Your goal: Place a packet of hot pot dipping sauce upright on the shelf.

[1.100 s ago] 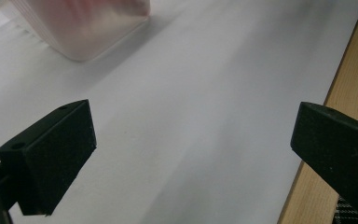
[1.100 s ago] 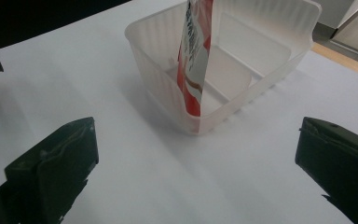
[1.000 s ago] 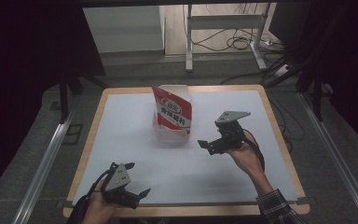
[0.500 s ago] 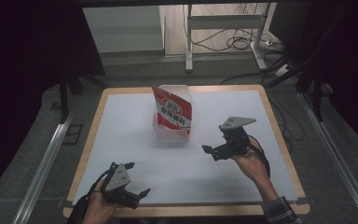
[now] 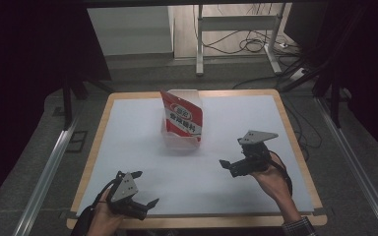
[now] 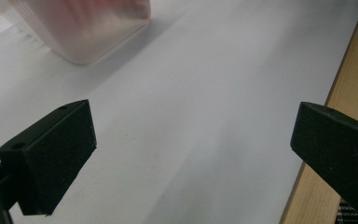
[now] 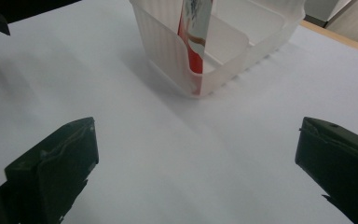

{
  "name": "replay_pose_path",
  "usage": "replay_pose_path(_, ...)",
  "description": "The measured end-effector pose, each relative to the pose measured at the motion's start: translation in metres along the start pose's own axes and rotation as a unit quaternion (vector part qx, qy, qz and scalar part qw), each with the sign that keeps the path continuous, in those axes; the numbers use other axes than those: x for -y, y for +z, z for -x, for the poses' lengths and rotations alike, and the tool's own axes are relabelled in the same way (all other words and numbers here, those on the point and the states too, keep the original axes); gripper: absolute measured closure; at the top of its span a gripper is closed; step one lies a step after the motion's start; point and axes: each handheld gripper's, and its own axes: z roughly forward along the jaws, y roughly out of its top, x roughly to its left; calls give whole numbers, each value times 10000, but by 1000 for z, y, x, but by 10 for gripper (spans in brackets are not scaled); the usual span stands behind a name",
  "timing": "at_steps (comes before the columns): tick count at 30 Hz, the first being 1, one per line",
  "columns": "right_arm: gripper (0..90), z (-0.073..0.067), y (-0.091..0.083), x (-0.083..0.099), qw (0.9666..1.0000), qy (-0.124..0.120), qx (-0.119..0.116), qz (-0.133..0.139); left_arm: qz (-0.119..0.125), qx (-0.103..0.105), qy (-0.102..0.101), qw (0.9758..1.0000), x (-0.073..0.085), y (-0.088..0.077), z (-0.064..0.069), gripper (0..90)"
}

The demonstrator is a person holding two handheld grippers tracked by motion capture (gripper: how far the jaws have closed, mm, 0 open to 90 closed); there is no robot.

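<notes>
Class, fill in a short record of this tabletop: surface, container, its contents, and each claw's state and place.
surface: white sheet on a wood-edged table
container: translucent plastic bin, far centre
contents: red and white packet standing upright in the bin
left claw: open, holding nothing, near edge
right claw: open, holding nothing, right of the bin, apart from it

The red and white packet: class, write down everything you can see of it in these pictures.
The red and white packet is a flat, glossy pouch, red along the top and bottom, with a white band of dark print and an oval logo across its face. It stands upright, leaning slightly, inside a translucent white plastic container on the white table surface, its lower part behind the container's wall. Its top rises well above the rim. Neither tool touches it.
</notes>
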Motion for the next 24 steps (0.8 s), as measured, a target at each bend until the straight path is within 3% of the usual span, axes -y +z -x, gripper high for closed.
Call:
replay_pose_path(12, 0, 0, -5, 13, 9999, 110, -9, 34, 18, -27, 15, 10000, 0, -1, 0, 0)
replay_pose_path(24, 0, -4, -14, 25, 9998, 151, 131, 43, 28, -62, 56, 10000, 0, -1, 0, 0)
